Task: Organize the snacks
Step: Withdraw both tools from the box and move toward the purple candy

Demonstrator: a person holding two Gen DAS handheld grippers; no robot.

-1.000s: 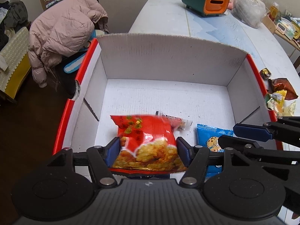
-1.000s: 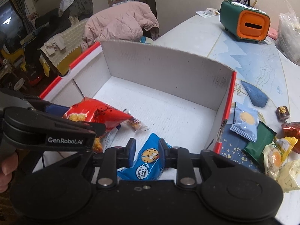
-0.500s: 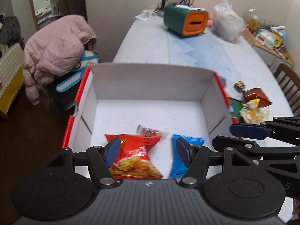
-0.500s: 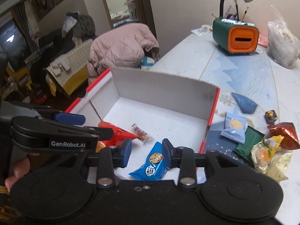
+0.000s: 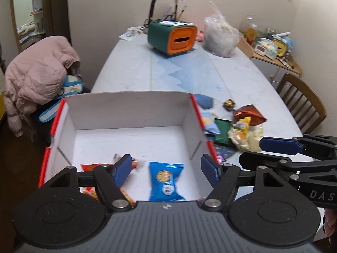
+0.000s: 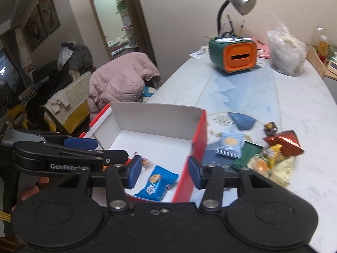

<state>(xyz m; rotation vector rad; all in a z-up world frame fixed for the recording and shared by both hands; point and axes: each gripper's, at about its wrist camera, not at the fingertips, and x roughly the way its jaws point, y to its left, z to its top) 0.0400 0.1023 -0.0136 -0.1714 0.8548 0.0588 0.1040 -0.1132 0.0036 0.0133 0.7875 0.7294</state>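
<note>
— So where have the snacks ended up?
— Three lie on the floor of the white box [image 5: 130, 109]: a blue cookie packet [image 5: 165, 180], a red crisp bag [image 5: 92, 167] and a small wrapped sweet [image 6: 146, 162] near it. More packets [image 6: 265, 154] sit loose on the table [image 6: 299, 97] beside the box's red side.
— Do both cameras show all that?
— No. The left one looks straight into the box; the red bag is half hidden behind its own finger. The right one barely shows the red bag, but shows a hand [image 6: 31, 191] gripping the other tool.
— And the grippers?
— Left gripper [image 5: 166, 168] is spreading wide, nothing between the pads. Right gripper [image 6: 164, 168] is opening too, and empty; the blue packet lies below it, untouched.
</note>
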